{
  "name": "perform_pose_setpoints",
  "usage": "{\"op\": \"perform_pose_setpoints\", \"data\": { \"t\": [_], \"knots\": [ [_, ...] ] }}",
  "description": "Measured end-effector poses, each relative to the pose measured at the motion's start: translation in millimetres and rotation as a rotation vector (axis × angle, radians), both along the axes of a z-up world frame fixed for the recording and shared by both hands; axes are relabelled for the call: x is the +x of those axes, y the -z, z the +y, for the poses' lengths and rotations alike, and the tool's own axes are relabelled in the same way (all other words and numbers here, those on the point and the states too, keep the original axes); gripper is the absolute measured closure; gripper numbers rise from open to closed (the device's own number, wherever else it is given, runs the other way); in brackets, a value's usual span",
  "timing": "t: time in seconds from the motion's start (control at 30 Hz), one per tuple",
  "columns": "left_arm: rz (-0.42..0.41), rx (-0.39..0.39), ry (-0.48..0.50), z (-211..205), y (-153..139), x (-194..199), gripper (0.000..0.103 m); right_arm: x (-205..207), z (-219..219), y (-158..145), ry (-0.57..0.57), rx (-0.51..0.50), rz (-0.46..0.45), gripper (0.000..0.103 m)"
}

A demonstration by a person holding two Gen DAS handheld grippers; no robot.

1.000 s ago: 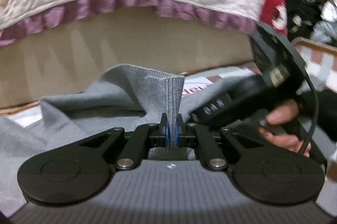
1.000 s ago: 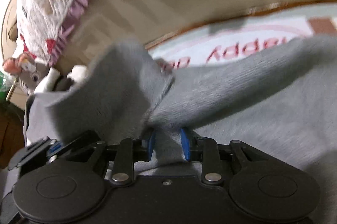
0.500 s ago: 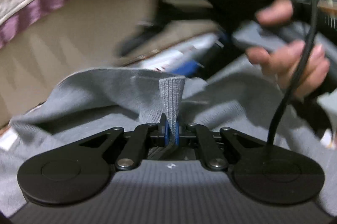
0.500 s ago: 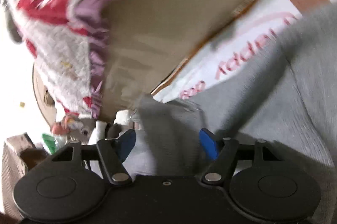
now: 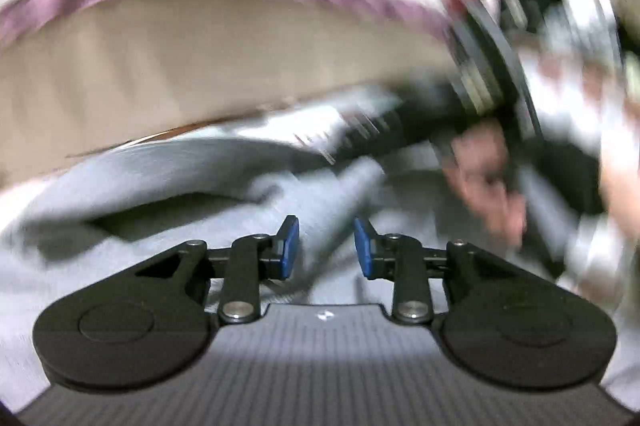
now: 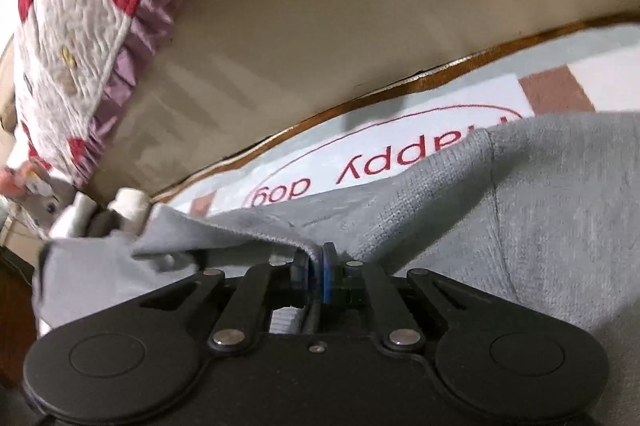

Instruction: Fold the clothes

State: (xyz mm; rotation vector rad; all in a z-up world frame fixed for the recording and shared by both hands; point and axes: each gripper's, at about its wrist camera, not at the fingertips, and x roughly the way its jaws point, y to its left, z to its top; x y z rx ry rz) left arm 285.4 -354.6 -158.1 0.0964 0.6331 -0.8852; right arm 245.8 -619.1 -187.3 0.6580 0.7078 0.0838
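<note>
A grey knit sweater lies spread on a printed mat. In the right wrist view my right gripper is shut on a folded edge of the sweater, which is pulled taut to the left. In the blurred left wrist view my left gripper has its jaws opening. A ridge of the sweater runs between its blue pads, and they do not press on it. The other gripper's black body and the hand holding it cross the upper right of that view.
A beige bed side rises just beyond the sweater, and a white quilt with red shapes and a purple ruffle hangs over it. The mat reads "happy dog". A plush toy sits at the far left. Dark clutter is at the right.
The left gripper let go of the ribbed cuff it pinched and its jaws spread. The right gripper opened wide, then shut on the sweater's edge. The other hand swept across the left view.
</note>
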Motion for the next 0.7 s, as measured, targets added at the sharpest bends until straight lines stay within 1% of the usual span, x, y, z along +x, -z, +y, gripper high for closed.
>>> {"op": "perform_pose_setpoints", "data": {
  "t": [0.07, 0.1, 0.13, 0.17, 0.27, 0.3, 0.33, 0.4, 0.43, 0.47, 0.5, 0.6, 0.67, 0.7],
  "knots": [
    [0.112, -0.081, -0.128, 16.4, 2.6, 30.1, 0.066, 1.0, 0.3, 0.7, -0.001, 0.002, 0.0, 0.097],
    [0.168, -0.12, -0.192, 24.4, 4.2, 45.3, 0.066, 1.5, -1.6, 1.7, 0.004, 0.015, 0.001, 0.097],
    [0.197, -0.116, -0.246, 27.1, 9.6, 57.5, 0.065, 0.3, -6.7, 3.6, 0.007, 0.029, 0.0, 0.097],
    [0.215, -0.098, -0.301, 28.7, 15.8, 71.6, 0.062, 0.2, -9.2, 4.5, 0.008, 0.032, 0.001, 0.097],
    [0.29, -0.114, -0.444, 34.2, 35.8, 114.4, 0.059, 1.3, -12.4, 5.4, 0.01, 0.029, 0.003, 0.097],
    [0.315, -0.133, -0.476, 35.5, 41.3, 124.3, 0.054, 1.3, -12.5, 5.2, 0.009, 0.025, 0.004, 0.097],
    [0.339, -0.152, -0.506, 36.7, 46.7, 133.8, 0.052, 1.1, -12.2, 5.2, 0.005, 0.022, 0.002, 0.097],
    [0.364, -0.22, -0.54, 38.4, 55.1, 148.0, 0.053, 1.4, -11.3, 5.9, -0.007, 0.014, 0.003, 0.097],
    [0.377, -0.254, -0.557, 39.2, 59.2, 154.9, 0.056, 1.8, -11.0, 6.6, -0.013, 0.011, 0.005, 0.097],
    [0.363, -0.265, -0.556, 37.8, 56.5, 156.6, 0.086, 2.3, -10.8, 7.4, -0.02, 0.01, 0.007, 0.097],
    [0.348, -0.273, -0.553, 36.2, 53.2, 157.7, 0.098, 2.7, -10.6, 8.2, -0.026, 0.008, 0.01, 0.097],
    [0.301, -0.298, -0.545, 31.4, 43.4, 161.3, 0.098, 3.4, -11.6, 10.4, -0.041, 0.012, 0.017, 0.097],
    [0.289, -0.322, -0.555, 36.3, 25.0, 158.8, 0.098, 2.7, -11.8, 9.6, -0.055, 0.018, 0.01, 0.096],
    [0.33, -0.345, -0.561, 40.7, 19.6, 161.7, 0.098, 2.4, -11.8, 9.1, -0.062, 0.022, 0.006, 0.091]
  ]
}}
